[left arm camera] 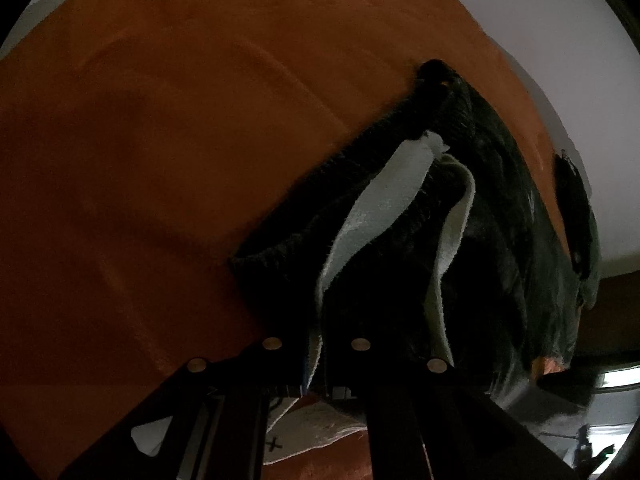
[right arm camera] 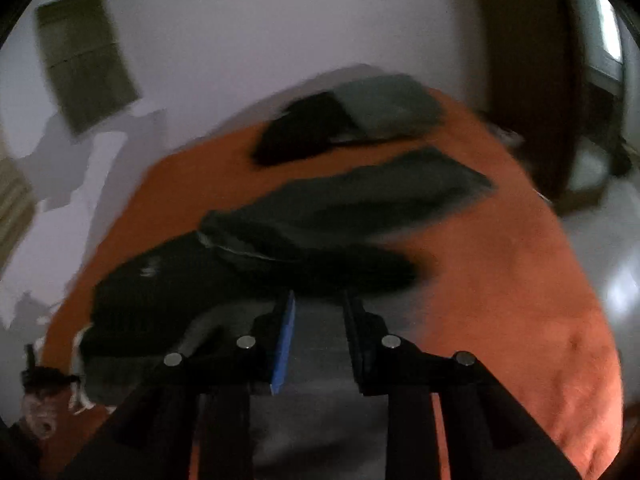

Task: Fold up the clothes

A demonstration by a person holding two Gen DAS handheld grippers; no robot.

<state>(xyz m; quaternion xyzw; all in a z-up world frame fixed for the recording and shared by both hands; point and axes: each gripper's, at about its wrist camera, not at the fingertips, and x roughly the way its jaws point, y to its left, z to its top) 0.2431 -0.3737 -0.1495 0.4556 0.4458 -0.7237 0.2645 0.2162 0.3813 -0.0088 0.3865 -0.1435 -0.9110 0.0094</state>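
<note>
- Orange bedding [right arm camera: 500, 272] covers the bed in both views, with a pale wall [right arm camera: 260, 20] behind it and a dark framed window [right arm camera: 84, 60] at the upper left of the right wrist view.
- Left claw [left arm camera: 316, 344] sits at the bottom centre of its view, pinched tight on a dark garment [left arm camera: 480, 240]; a pale inner lining [left arm camera: 380, 208] of that garment runs up from between the closed tips.
- The dark garment rises from the claw toward the right half of the frame, lying against the orange bedding.
- Right claw [right arm camera: 320, 320] is at the bottom centre of its blurred view, its jaws partly apart, with one blue pad [right arm camera: 285, 344] showing.
- Grey cloth [right arm camera: 320, 360] shows in the gap between those jaws; whether the pads press on it I cannot tell.
- Beyond it, dark clothes [right arm camera: 240, 280] sprawl across the middle of the bed.
- A folded grey and black pile [right arm camera: 360, 116] lies at the far edge, upper centre.
</note>
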